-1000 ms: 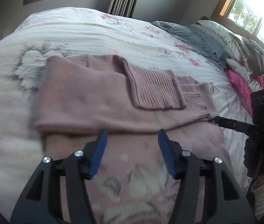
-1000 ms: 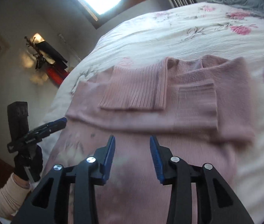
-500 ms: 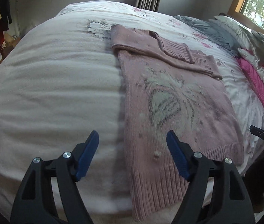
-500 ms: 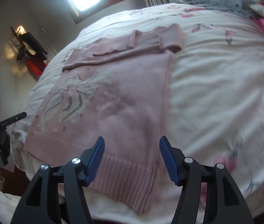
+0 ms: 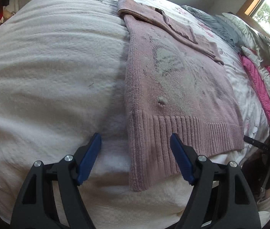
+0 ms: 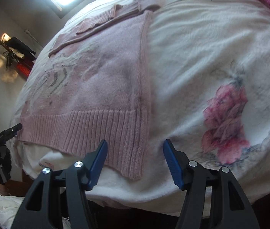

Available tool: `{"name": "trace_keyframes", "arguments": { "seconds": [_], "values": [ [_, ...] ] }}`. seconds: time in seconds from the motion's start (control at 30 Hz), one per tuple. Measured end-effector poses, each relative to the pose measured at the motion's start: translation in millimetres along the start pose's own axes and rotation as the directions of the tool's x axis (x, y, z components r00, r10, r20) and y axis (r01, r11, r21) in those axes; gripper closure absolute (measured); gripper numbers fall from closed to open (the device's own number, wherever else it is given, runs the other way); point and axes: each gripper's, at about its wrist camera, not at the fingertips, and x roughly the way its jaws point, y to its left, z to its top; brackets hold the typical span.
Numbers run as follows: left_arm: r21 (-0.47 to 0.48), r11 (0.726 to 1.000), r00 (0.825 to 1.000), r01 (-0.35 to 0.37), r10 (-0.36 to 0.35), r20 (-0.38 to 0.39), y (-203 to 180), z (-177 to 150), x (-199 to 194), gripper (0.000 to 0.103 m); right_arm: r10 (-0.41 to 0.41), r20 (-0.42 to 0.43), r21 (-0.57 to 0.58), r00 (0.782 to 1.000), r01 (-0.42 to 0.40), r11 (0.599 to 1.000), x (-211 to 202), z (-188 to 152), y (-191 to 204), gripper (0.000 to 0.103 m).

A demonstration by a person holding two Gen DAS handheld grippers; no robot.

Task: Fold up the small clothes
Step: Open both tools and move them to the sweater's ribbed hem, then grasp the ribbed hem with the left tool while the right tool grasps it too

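Left wrist view: a pink sweater [image 5: 177, 87] lies flat on a white bedspread [image 5: 49, 66], centre-right of frame, sleeves folded across its top. The left gripper [image 5: 136, 158] is spread wide and empty, straddling the hem's lower-left corner. Right wrist view: the right gripper [image 6: 135, 159], also wide and empty, straddles the sweater's [image 6: 100, 80] lower-right hem corner.

Both claws have drawn back from the folded sleeves at the far end of the pink sweater [image 5: 175, 87] to its ribbed hem at the near edge of the bed [image 5: 49, 66]. The left claw [image 5: 135, 158] now straddles the hem's left corner, the right claw [image 6: 135, 158] its right corner. Each claw's jaws stand wider apart than a second ago.
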Motion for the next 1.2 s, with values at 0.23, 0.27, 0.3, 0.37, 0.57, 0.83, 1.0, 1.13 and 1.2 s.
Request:
{"name": "trace_keyframes", "arguments": {
  "seconds": [0.23,0.27,0.3,0.37,0.57,0.83,1.0,1.13,1.2],
  "values": [
    [-0.024,0.998,0.998,0.066,-0.066,-0.012,-1,-2,3,0.039,0.118,-0.035,0.046,0.992,-0.117,0.992,19,-11,3,0.065],
    [-0.026,0.997,0.997,0.076,-0.076,-0.014,-1,-2,2,0.044,0.114,-0.040,0.049,0.993,-0.112,0.992,21,-13,3,0.070],
    [-0.035,0.995,0.995,0.099,-0.100,-0.023,-1,-4,3,0.053,0.117,-0.042,0.049,0.992,-0.115,0.992,21,-13,3,0.077],
    [-0.066,0.984,0.984,0.167,-0.170,-0.046,1,-7,7,0.065,0.146,-0.041,0.053,0.988,-0.143,0.988,20,-16,4,0.083],
    [-0.126,0.963,0.969,0.237,-0.243,-0.035,5,-10,7,0.092,0.249,0.009,0.097,0.969,-0.248,0.964,10,-15,1,0.090],
    [-0.106,0.933,0.939,0.344,-0.340,0.055,-10,12,-20,0.093,0.461,0.152,0.129,0.875,-0.480,0.868,-29,11,0,0.091],
    [-0.096,0.927,0.930,0.362,-0.352,0.101,-18,39,-23,0.094,0.478,0.217,0.143,0.851,-0.512,0.847,-43,41,-2,0.091],
    [-0.122,0.923,0.927,0.365,-0.349,0.138,-17,66,-18,0.094,0.472,0.253,0.169,0.844,-0.519,0.838,-42,72,-8,0.091],
    [-0.131,0.922,0.927,0.365,-0.345,0.150,-16,80,-14,0.094,0.469,0.264,0.187,0.843,-0.522,0.832,-38,89,-14,0.091]
  ]
}}
